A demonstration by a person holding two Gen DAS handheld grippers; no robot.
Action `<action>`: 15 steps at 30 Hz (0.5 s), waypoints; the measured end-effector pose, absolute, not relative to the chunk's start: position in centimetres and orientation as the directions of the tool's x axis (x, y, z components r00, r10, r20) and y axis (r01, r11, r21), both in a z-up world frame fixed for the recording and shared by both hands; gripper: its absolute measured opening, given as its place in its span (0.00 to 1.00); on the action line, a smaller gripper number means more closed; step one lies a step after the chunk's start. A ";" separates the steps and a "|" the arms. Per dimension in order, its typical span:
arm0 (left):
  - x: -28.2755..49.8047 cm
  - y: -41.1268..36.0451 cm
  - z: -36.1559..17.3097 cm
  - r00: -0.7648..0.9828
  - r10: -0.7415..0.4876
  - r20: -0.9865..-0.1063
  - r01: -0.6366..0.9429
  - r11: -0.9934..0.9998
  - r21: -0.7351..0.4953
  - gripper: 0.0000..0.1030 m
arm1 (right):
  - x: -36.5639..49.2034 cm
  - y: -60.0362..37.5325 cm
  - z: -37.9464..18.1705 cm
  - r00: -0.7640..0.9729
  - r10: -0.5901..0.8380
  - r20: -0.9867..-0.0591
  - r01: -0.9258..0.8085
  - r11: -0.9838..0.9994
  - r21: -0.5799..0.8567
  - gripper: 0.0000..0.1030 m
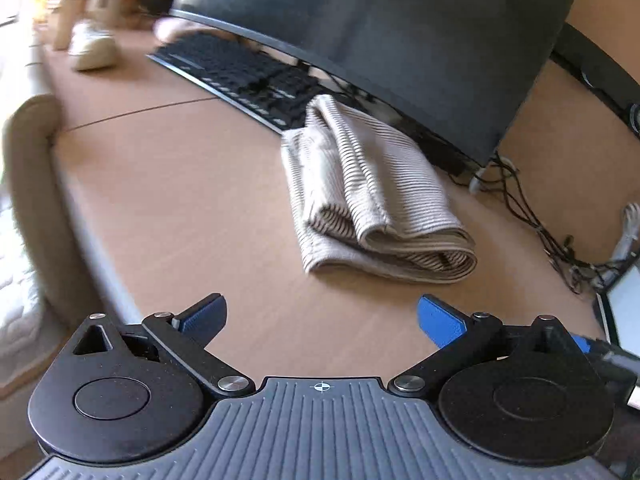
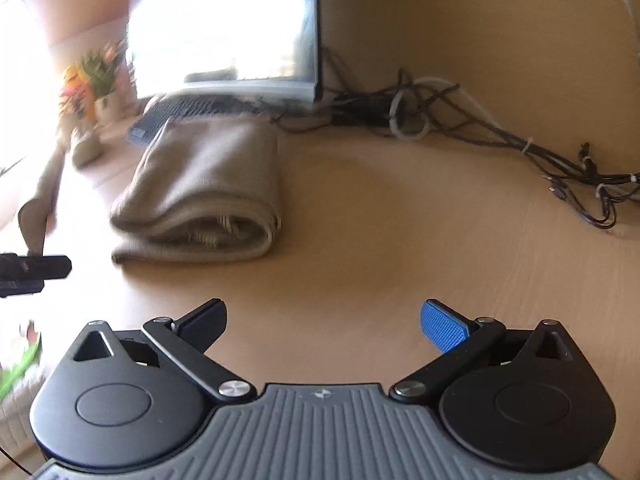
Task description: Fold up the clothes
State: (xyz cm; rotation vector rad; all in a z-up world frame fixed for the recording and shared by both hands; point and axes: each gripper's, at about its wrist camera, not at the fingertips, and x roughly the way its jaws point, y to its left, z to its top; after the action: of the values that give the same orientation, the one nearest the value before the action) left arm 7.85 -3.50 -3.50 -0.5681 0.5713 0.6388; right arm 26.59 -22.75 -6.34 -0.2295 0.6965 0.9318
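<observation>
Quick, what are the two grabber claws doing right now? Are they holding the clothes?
Left gripper: open, holding nothing; the folded striped garment lies on the desk ahead.
Right gripper: open, holding nothing.

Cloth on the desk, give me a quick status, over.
Left gripper open, empty. Right gripper open, empty. Cloth folded on desk, clear of both. Keyboard and cables behind it, nothing blocking.

Black linkage arms, silver rivets, ribbed grey base — blue-padded jaws.
</observation>
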 end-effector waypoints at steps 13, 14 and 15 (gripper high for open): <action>7.0 -6.3 -3.7 0.576 0.453 -0.681 -0.761 0.601 -0.245 1.00 | 26.5 -20.7 -7.6 0.304 0.668 -0.680 -0.906 0.422 0.010 1.00; 7.2 -6.2 -3.6 0.554 0.463 -0.692 -0.773 0.595 -0.221 1.00 | 26.6 -20.5 -7.6 0.300 0.671 -0.679 -0.910 0.415 0.009 1.00; 7.4 -6.2 -3.4 0.534 0.475 -0.699 -0.782 0.591 -0.196 1.00 | 26.6 -20.3 -7.7 0.297 0.673 -0.677 -0.912 0.410 0.008 1.00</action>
State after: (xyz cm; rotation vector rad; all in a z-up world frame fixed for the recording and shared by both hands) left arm 7.40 -6.22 -3.44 -0.5346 0.6428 0.7925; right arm 26.61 -20.31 -7.66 -0.4202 0.6637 1.0957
